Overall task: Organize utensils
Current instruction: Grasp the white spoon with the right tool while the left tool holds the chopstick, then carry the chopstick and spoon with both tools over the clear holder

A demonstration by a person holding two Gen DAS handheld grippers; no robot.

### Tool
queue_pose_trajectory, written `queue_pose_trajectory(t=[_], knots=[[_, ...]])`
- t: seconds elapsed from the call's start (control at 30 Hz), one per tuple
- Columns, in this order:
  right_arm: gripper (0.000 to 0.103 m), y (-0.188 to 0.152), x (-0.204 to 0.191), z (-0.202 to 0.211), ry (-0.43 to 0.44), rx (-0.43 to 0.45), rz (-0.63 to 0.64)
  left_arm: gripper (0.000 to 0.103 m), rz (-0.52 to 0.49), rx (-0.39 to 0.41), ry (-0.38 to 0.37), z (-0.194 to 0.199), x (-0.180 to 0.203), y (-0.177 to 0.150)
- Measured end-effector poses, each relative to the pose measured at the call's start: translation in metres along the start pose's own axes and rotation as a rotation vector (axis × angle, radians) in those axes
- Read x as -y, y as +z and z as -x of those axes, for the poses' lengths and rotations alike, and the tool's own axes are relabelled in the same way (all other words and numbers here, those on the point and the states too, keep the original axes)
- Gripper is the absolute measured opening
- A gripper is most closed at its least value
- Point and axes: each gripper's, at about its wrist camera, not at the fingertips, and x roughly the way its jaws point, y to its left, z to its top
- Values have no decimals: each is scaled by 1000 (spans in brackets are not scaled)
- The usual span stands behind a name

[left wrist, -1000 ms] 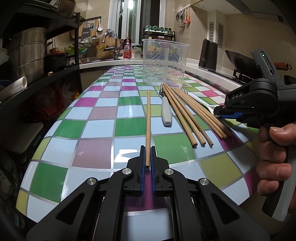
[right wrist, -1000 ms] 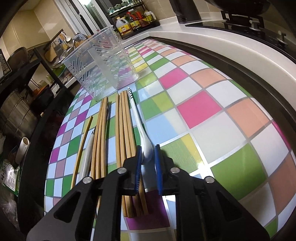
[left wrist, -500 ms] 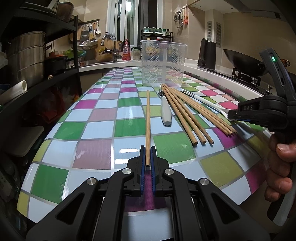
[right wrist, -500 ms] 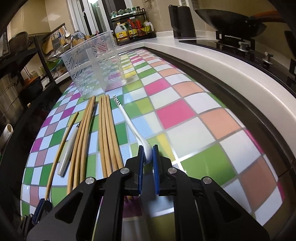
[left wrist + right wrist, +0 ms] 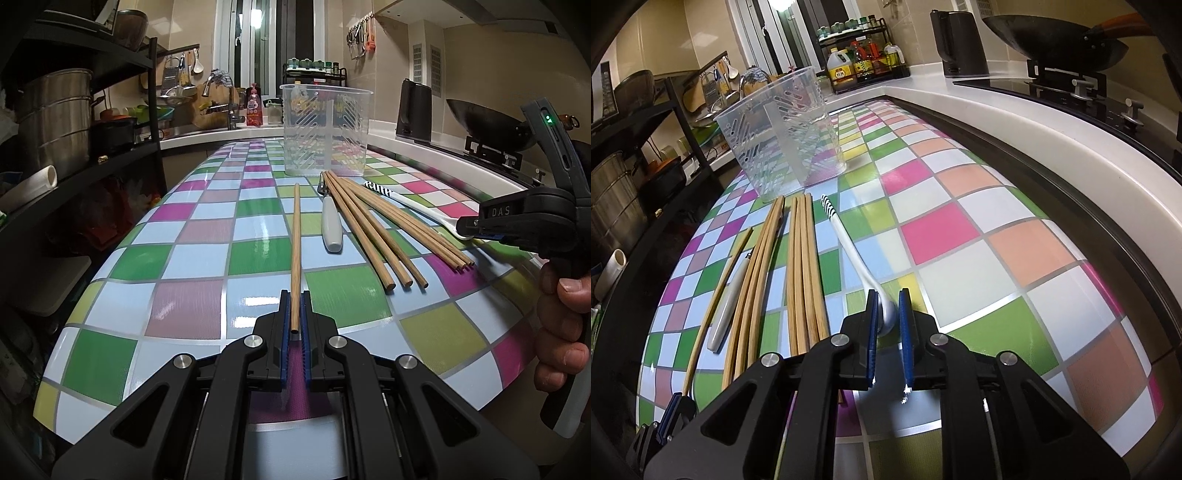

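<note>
Left tool [image 5: 294,314] clamped on single wooden chopstick [image 5: 296,243], lying on checkered bench [image 5: 192,258]. Right tool [image 5: 886,314] opening around white spoon [image 5: 857,254] bowl. Regrip firmly, lift level, drop into clear slotted plastic holder [image 5: 325,129] beyond.

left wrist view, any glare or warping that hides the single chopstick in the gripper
Left wrist view: ceiling light glares white on the glossy checkered tablecloth beside the single wooden chopstick, which stays sharp, clamped in the left gripper; fisheye bows the table edge. Right wrist view: softer glare near the clear plastic utensil holder, similar bowing, focus crisp.
</note>
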Motion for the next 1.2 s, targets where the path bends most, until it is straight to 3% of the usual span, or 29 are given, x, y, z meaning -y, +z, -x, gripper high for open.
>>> queue_pose_trajectory(t=[0.27, 0.5, 0.87, 1.2], knots=[[12, -4, -2, 1, 16, 14, 22, 5, -6, 8, 3, 2, 0, 2], [11, 1, -7, 16, 5, 81, 60, 5, -15, 26, 11, 9, -1, 7], [11, 23, -16, 47, -19, 201, 126, 5, -57, 121, 33, 31, -2, 29], [11, 33, -19, 60, -19, 246, 150, 5, -78, 194, 47, 41, -5, 52]])
